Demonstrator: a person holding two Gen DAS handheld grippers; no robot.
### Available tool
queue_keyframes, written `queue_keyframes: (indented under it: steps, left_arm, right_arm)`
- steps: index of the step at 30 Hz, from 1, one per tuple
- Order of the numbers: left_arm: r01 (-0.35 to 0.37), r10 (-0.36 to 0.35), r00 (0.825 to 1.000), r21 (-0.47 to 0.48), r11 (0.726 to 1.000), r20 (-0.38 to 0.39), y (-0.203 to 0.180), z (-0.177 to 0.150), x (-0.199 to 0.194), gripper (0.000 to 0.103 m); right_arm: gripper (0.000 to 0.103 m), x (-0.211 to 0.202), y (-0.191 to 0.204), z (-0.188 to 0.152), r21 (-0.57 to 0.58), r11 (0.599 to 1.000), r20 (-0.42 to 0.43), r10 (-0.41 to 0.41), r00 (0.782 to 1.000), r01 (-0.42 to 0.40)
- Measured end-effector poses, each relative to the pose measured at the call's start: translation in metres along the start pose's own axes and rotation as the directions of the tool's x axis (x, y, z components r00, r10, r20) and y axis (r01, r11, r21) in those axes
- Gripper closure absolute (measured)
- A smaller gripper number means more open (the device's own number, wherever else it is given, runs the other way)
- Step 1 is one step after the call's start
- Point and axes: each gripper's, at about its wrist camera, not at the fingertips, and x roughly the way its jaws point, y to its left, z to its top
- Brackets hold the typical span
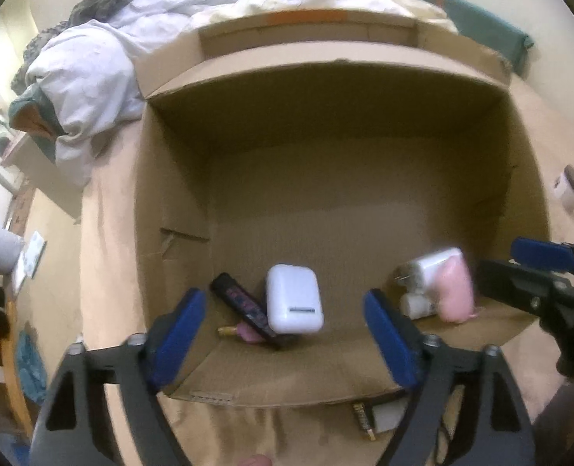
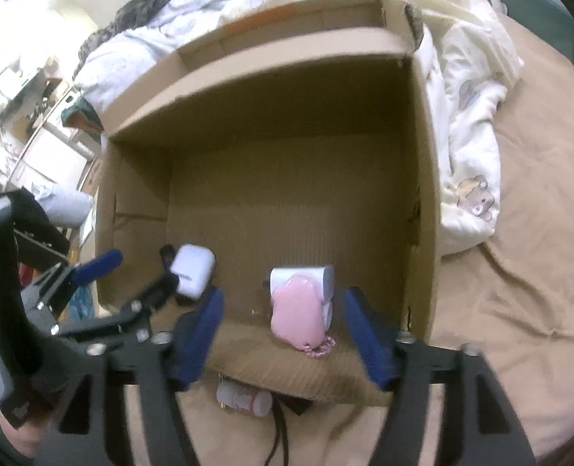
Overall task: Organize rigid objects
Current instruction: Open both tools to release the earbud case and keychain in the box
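Observation:
An open cardboard box (image 1: 178,202) (image 2: 423,178) lies on a tan bed. Inside near its front wall are a white earbud case (image 1: 294,298) (image 2: 192,270), a black tube with pink print (image 1: 244,305), a small pink and gold item (image 1: 240,332), a white charger (image 1: 427,268) (image 2: 306,273) and a pink pouch (image 1: 456,291) (image 2: 298,316). My left gripper (image 1: 287,334) is open and empty above the front wall, over the case. My right gripper (image 2: 281,330) is open and empty above the pink pouch, which looks blurred.
Rumpled white bedding (image 1: 93,77) (image 2: 469,124) lies behind and beside the box. A white jar (image 1: 568,188) lies on the bed to the right. A small white bottle (image 2: 244,398) and a dark cable (image 2: 281,427) lie in front of the box.

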Motion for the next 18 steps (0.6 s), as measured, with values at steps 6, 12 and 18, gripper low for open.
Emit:
queue_keyframes:
  steps: [6, 12, 18]
  left_arm:
    - [-0.007, 0.008, 0.999, -0.024, 1.000, 0.041, 0.003, 0.003, -0.006, 0.016]
    - [-0.023, 0.024, 0.999, -0.041, 0.999, 0.033, 0.006, 0.004, -0.006, 0.016]
    - [-0.027, 0.028, 0.999, -0.029, 0.999, 0.019, 0.006, 0.003, -0.002, 0.016]
  right_arm:
    - [0.000, -0.013, 0.005, 0.004, -0.018, 1.000, 0.076, -0.001, 0.997, 0.003]
    - [0.000, -0.012, 0.005, 0.004, -0.019, 0.999, 0.078, -0.024, 0.997, 0.026]
    - [0.000, -0.010, 0.008, 0.004, -0.033, 0.999, 0.068, -0.028, 0.997, 0.031]
